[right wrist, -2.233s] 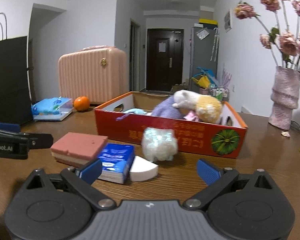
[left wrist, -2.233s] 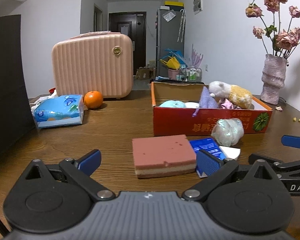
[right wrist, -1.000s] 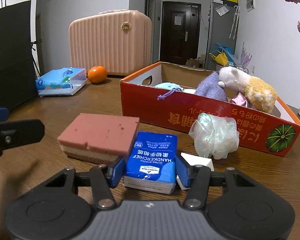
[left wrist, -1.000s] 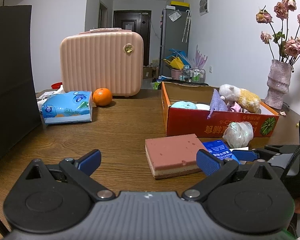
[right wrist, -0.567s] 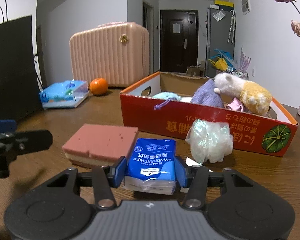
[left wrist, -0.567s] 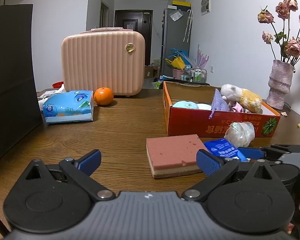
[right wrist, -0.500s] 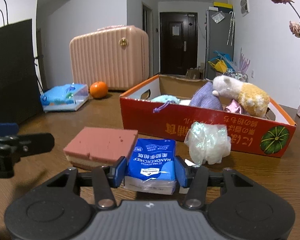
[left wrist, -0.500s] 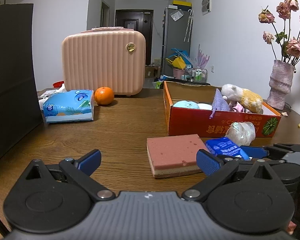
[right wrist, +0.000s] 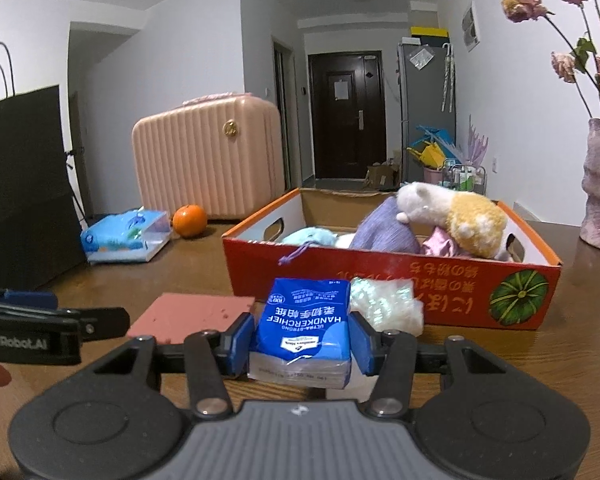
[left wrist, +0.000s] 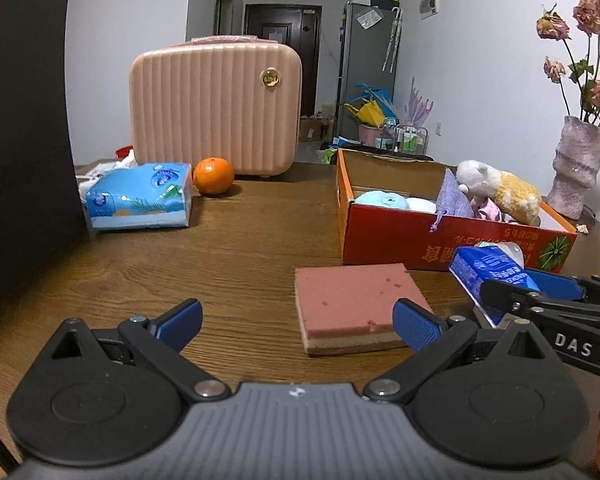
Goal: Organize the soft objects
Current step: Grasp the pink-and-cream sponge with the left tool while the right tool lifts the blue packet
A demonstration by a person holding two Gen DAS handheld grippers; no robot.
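Gripping 1 blue tissue pack (right wrist: 304,324), the right gripper (right wrist: 302,346) hangs before 1 red box (right wrist: 452,296); the left gripper (left wrist: 298,322) gapes wide near 1 pink sponge (left wrist: 352,306).

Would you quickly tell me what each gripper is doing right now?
Left gripper: open, holding nothing.
Right gripper: shut on the blue handkerchief tissue pack.

Right gripper (right wrist: 302,338) raised, jaws clamped on a load; left gripper (left wrist: 296,322) low, level, jaws spread wide.
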